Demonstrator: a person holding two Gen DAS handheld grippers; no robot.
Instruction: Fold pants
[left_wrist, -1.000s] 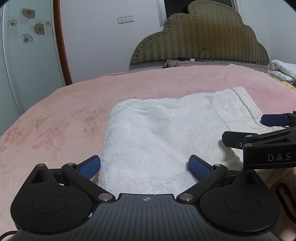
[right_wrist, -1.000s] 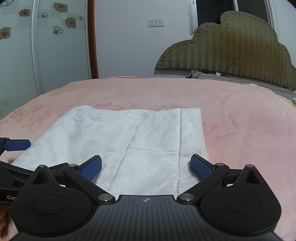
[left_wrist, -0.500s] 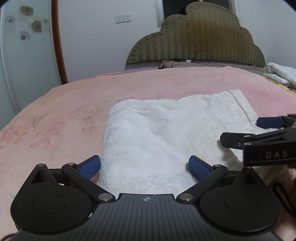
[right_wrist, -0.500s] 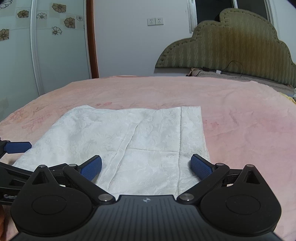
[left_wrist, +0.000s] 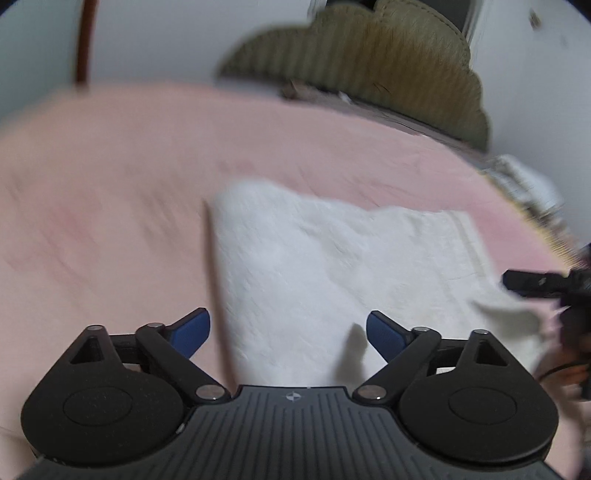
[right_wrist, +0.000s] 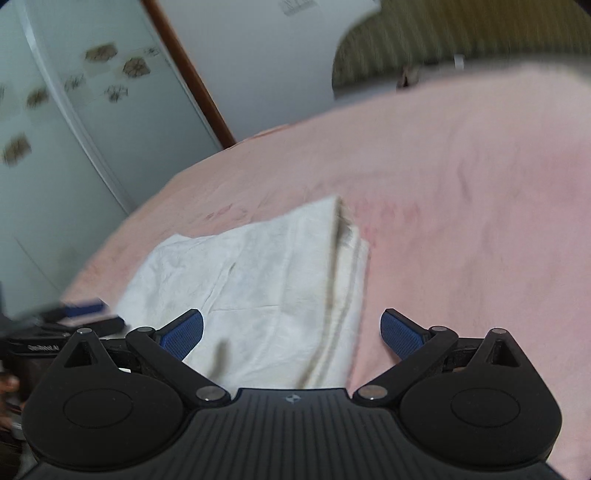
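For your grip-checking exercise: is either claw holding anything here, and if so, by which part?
Nothing is held. The left claw and right claw both stand open over the pants, pads not pressing the cloth. The left's jaws have just been closing slightly.

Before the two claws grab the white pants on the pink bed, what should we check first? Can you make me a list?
1. Left claw open: ok. Its jaws stand wide apart and have just been closing a little, pads not pressing the cloth.
2. Right claw open: ok, jaws wide, pressing nothing.
3. White textured folded pants lying flat on the pink blanket: ok, mostly flat, though the near corner looks slightly lifted.
4. Pants' edge lies between each claw's blue pads: ok, cloth shows between both pairs.
5. Claws clear of each other: ok, they sit apart at opposite sides.
6. Sharp view: not ok, both pictures are blurred.
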